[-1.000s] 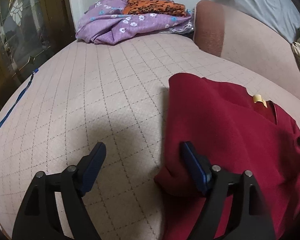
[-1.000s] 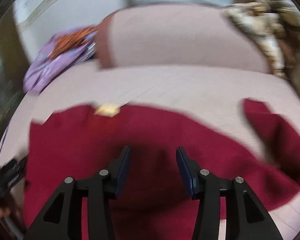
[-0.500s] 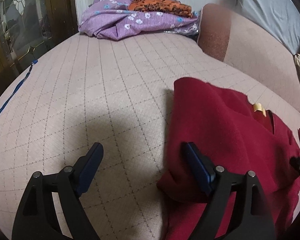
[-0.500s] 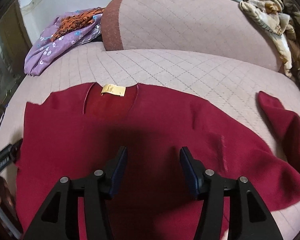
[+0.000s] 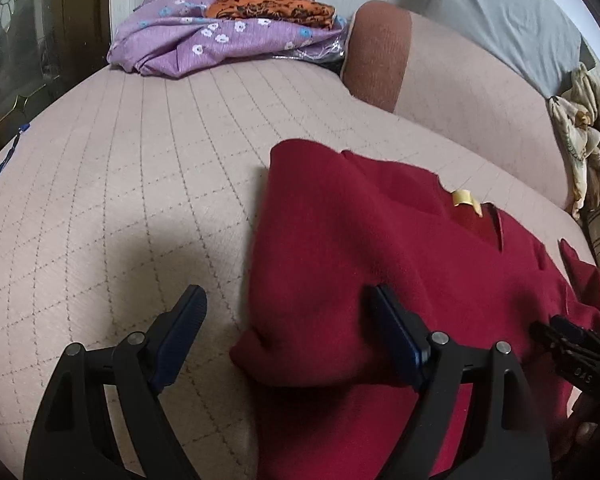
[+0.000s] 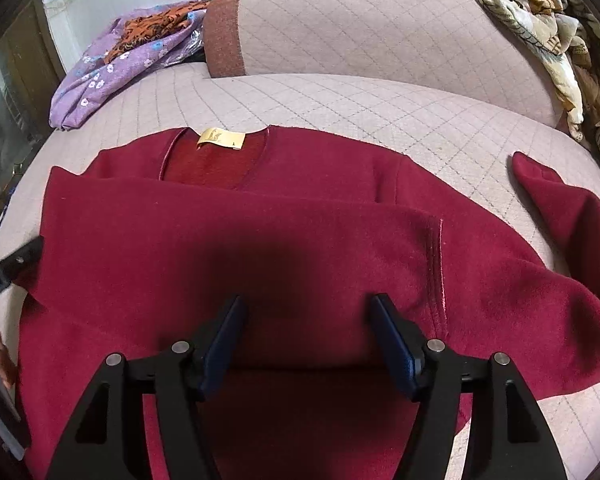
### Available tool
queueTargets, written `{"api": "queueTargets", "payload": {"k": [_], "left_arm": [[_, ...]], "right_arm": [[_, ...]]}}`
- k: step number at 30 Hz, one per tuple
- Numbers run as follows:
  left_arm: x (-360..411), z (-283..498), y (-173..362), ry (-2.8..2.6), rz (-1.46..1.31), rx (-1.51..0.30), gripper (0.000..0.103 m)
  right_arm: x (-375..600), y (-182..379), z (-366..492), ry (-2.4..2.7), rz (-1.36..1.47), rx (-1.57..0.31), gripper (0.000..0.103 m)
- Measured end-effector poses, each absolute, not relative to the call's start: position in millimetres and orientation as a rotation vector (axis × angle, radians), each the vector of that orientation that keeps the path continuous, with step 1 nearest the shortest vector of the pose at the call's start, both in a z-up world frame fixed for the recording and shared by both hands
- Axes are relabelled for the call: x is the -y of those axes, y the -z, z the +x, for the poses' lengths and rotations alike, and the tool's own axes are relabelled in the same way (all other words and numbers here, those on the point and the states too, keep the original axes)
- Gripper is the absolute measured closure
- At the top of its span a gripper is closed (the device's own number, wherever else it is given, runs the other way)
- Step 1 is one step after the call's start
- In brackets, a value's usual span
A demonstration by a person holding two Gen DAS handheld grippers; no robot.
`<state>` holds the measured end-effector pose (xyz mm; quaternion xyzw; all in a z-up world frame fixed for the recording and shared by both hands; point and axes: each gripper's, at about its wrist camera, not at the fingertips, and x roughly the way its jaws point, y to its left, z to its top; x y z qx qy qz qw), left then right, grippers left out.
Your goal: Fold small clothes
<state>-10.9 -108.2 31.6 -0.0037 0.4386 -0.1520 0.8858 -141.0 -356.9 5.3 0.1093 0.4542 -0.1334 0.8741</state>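
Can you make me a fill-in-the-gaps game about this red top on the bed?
1. The sweater is the colour ____.
2. The label at its neck is ____.
3. On the purple cloth lies a cloth that is black and ____.
4. One sleeve lies spread out on the ____ side of the right wrist view.

Missing words: red; yellow; orange; right
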Motion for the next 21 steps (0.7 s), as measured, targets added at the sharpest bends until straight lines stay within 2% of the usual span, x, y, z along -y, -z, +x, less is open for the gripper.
{"api": "queueTargets", "payload": {"k": [10,21], "left_arm": [[115,-10,-25,0.31,0.039,-0.926,0.019],[108,-7,-32,0.289,0.019,-0.893,0.019]], "right_arm": [[363,-7,-143,0.247,0.269,-0.964,0.029],[369,-25,-147,0.242,0.342,-0.915,0.029]]}}
